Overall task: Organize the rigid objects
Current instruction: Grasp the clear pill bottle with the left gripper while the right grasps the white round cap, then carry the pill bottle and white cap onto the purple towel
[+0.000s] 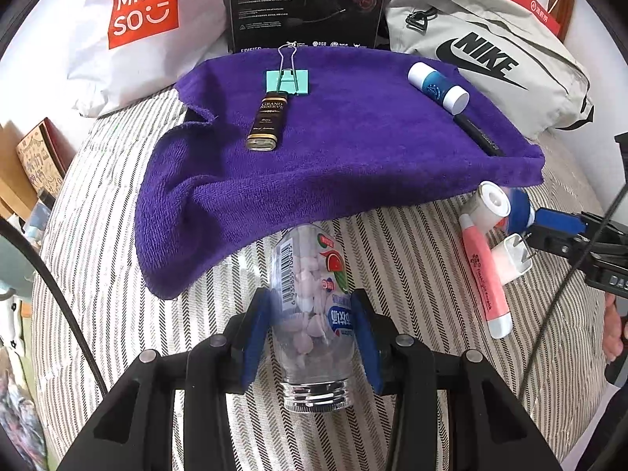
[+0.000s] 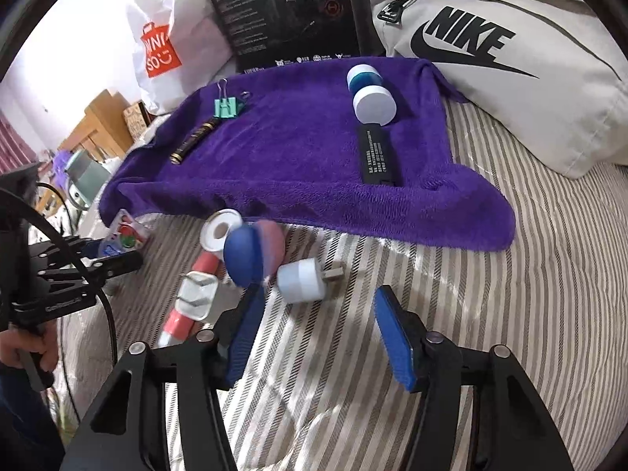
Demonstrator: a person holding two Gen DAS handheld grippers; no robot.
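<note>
My left gripper (image 1: 312,333) is shut on a clear bottle (image 1: 310,294) of pale tablets, held just above the striped bedcover in front of the purple towel (image 1: 353,165). On the towel lie a teal binder clip (image 1: 287,80), a black-and-gold case (image 1: 266,121), a blue-and-white tube (image 1: 437,87) and a black stick (image 2: 378,155). My right gripper (image 2: 318,337) is open over the bedcover. A blurred blue-and-pink round object (image 2: 251,251) sits at its left fingertip. A white plug (image 2: 302,284) lies ahead between the fingers.
A second white plug (image 2: 196,294), a pink tube (image 2: 188,314) and a white roll (image 2: 219,231) lie left of the right gripper. A Miniso bag (image 1: 141,11), a black box (image 1: 306,0) and a Nike bag (image 1: 482,59) stand behind the towel. A hand (image 2: 23,345) holds the left gripper.
</note>
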